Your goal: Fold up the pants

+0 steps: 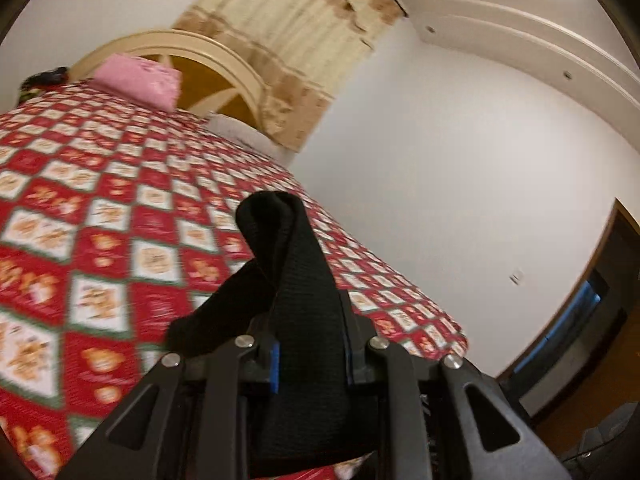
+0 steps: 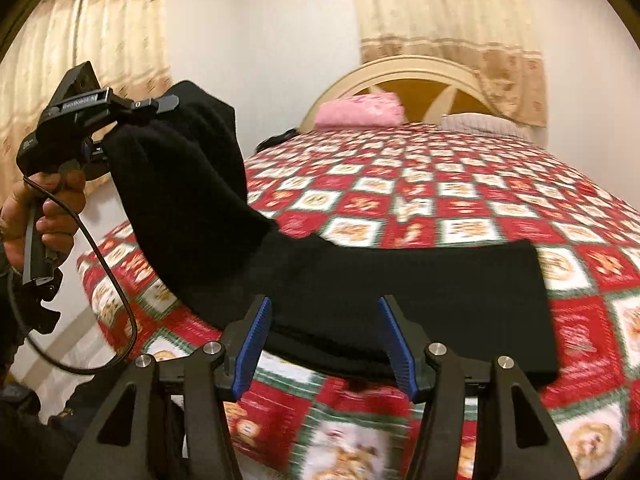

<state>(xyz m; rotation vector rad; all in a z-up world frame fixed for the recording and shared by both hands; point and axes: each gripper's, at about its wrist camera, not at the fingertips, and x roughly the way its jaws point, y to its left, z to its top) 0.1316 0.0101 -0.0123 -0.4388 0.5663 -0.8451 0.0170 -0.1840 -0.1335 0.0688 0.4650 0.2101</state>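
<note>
The black pants (image 2: 360, 280) lie partly on the red patterned bedspread (image 2: 460, 208), one end lifted high at the left. My left gripper (image 1: 310, 344) is shut on that lifted end of the pants (image 1: 292, 264); it also shows in the right wrist view (image 2: 120, 120), held in a hand well above the bed. My right gripper (image 2: 324, 340) is open, its blue-padded fingers (image 2: 252, 344) on either side of the near folded edge of the pants lying on the bed.
A pink pillow (image 2: 360, 114) and a grey pillow (image 2: 480, 124) lie by the cream headboard (image 2: 400, 68). Dark clothes (image 2: 276, 140) sit at the far left of the bed. Curtains (image 2: 440, 20) hang behind. A cable (image 2: 116, 292) dangles from the left gripper. A doorway (image 1: 592, 304) is at right.
</note>
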